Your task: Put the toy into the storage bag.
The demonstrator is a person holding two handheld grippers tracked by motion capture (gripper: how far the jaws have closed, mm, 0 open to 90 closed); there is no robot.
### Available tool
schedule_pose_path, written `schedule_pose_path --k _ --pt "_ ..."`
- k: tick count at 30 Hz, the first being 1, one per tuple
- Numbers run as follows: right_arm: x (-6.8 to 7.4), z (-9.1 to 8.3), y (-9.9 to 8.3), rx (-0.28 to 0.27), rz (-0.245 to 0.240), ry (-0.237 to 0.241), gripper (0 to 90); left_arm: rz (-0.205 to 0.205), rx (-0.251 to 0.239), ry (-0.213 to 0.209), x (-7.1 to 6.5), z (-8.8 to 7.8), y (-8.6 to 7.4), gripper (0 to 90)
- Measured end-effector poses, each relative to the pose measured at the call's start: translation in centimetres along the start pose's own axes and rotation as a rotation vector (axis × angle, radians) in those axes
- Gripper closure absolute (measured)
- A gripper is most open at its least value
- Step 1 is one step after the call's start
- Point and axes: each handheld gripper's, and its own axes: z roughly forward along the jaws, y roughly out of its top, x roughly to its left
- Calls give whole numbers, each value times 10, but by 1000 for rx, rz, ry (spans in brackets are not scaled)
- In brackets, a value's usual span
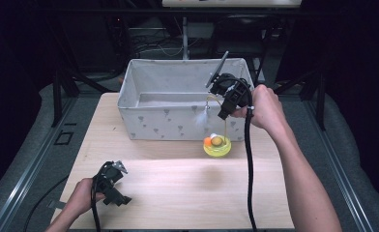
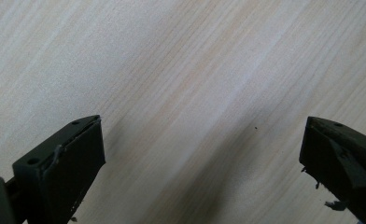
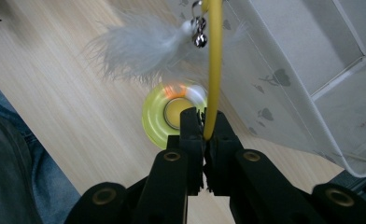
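Yellow and thin, the wand (image 3: 212,70) of a cat toy is pinched between the closed jaws of the right tool (image 3: 203,122), which a hand (image 1: 265,107) holds up in front of the fabric bin (image 1: 149,123). In the right gripper view the wand runs up from the jaws, and a white feather tuft (image 3: 139,49) with a small metal bell (image 3: 200,38) hangs from its upper part. Below the jaws sits the toy's round yellow base (image 1: 217,146) on the pale wooden worktop (image 1: 187,188), just beside the bin's front wall, with an orange ball (image 1: 207,141) at its edge.

White fabric with small grey prints makes up the bin, which stands at the far side of the worktop.

Near the front left corner, the left tool (image 1: 118,195) rests low over bare wood, held in the other hand (image 1: 83,195), its jaws set wide apart.
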Motion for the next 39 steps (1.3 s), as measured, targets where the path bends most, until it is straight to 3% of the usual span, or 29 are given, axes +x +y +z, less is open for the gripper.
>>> schedule_pose_path --k 12,39 --pt "0 -3 2 -8 6 -4 879 1 2 -1 0 0 0 2" --pt "-5 -46 14 -55 6 -37 879 4 17 -9 0 2 0 2"
